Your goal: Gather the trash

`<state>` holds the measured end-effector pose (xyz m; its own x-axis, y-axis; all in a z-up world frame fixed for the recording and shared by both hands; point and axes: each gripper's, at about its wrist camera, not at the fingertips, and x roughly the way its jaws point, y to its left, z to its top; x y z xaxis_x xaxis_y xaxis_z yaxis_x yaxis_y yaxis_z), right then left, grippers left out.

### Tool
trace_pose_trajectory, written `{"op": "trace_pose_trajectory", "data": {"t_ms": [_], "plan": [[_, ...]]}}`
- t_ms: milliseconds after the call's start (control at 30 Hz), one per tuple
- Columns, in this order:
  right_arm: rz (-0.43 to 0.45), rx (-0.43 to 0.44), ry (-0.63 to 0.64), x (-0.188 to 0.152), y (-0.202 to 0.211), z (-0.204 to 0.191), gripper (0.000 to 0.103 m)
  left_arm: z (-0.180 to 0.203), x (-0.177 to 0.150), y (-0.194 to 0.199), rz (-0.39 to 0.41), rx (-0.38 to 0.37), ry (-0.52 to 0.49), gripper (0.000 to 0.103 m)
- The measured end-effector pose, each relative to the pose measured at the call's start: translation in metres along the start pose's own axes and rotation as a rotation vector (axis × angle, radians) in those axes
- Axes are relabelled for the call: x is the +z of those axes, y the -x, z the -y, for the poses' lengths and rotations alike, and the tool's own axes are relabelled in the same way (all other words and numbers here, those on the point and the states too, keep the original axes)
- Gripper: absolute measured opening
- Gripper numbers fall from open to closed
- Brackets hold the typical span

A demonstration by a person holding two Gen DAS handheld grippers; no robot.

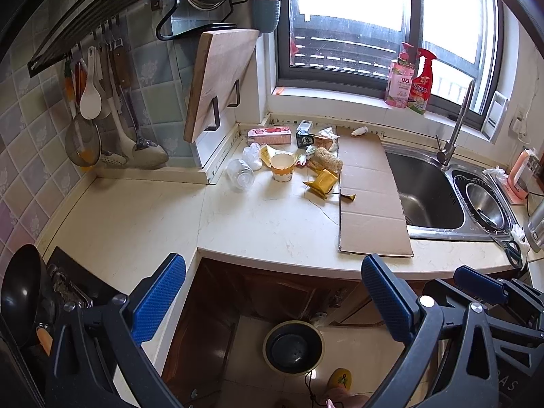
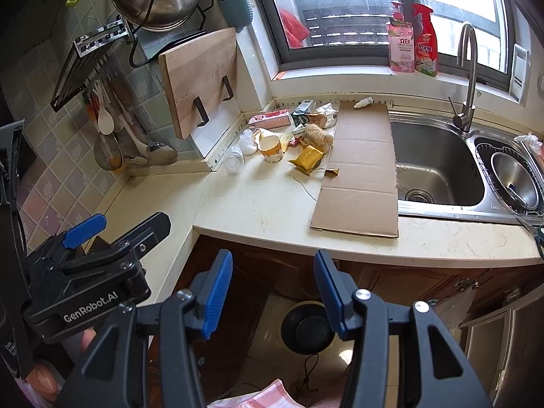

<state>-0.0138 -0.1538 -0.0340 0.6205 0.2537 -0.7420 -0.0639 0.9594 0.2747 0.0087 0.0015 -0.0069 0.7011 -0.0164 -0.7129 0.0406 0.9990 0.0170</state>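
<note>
A pile of trash lies at the back of the counter under the window: a paper cup (image 1: 282, 167) (image 2: 271, 150), a yellow wrapper (image 1: 321, 182) (image 2: 306, 158), a clear plastic bottle (image 1: 240, 174) (image 2: 234, 160), a pink carton (image 1: 270, 135) (image 2: 272, 119), a small dark carton (image 1: 304, 135) and crumpled bits. A flat cardboard sheet (image 1: 369, 190) (image 2: 360, 166) lies beside it. A dark round bin (image 1: 293, 346) (image 2: 307, 328) stands on the floor below. My left gripper (image 1: 272, 292) is open and empty, in front of the counter edge. My right gripper (image 2: 272, 292) is open and empty, beside it.
A steel sink (image 1: 425, 190) (image 2: 438, 166) with a tap (image 2: 467, 68) lies right of the cardboard. A wooden cutting board (image 1: 221, 81) leans on the wall. Utensils (image 1: 102, 108) hang at left. A wok (image 1: 20, 292) sits at lower left. Two spray bottles (image 2: 413, 40) stand on the sill.
</note>
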Motion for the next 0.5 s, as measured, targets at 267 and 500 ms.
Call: {"op": "trace_pose_trajectory", "data": {"t_ms": [267,500], "plan": [[-0.015,-0.008,-0.008,0.000,-0.005,0.001,0.051,-0.003,0.003,-0.004,-0.017,-0.006,0.000,0.102],[-0.031,-0.029,-0.015,-0.001,-0.009,-0.001,0.051,-0.008,0.006,-0.010,-0.033,-0.016,0.002,0.102]]}}
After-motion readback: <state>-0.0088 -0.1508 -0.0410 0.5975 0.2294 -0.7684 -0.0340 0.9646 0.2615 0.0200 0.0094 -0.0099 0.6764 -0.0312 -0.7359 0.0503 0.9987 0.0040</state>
